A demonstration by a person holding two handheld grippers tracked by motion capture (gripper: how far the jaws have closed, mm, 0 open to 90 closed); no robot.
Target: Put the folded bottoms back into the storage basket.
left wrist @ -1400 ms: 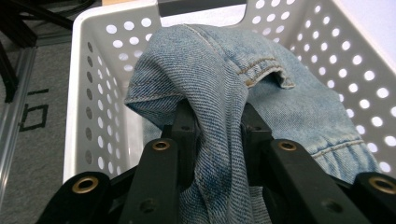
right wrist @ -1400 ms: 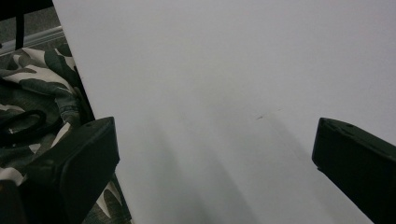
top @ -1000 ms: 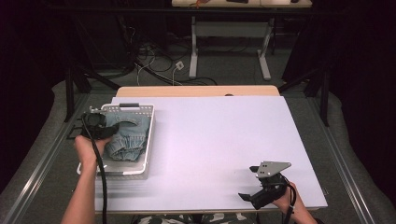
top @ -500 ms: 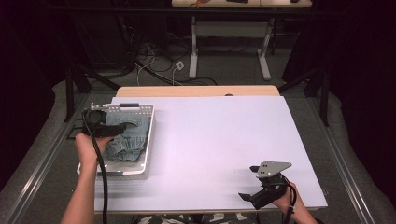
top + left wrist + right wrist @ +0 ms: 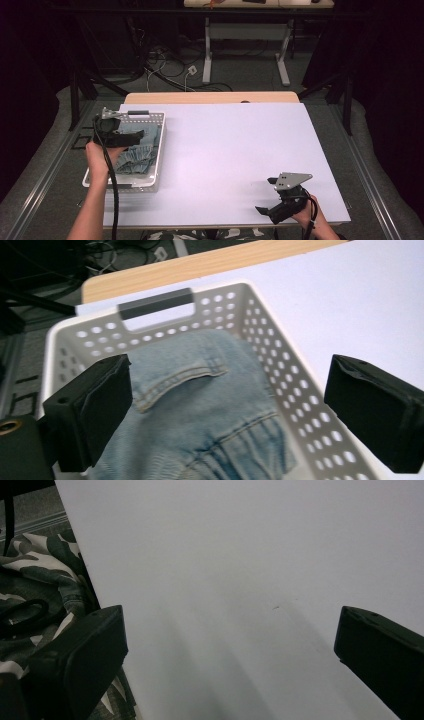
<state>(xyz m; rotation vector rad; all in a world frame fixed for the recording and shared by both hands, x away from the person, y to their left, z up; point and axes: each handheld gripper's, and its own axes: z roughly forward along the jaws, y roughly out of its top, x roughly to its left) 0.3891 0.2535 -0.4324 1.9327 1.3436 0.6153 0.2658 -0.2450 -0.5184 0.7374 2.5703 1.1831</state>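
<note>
Left claw (image 5: 131, 138) hangs over the white basket (image 5: 156, 165) at the desk's (image 5: 235, 150) left edge; its jaws have just been opening w/ nothing between them, the folded jeans (image 5: 200, 405) lying loose inside the basket below. Denim looks soft, floppy, fairly heavy, so prob. best pinched at a thick seam or pocket edge. Right claw (image 5: 272, 210) rests open, empty, near the front right corner.

No readable text, label, brand or number appears on anything.

White table (image 5: 240, 150), floor cables (image 5: 165, 65)
</note>
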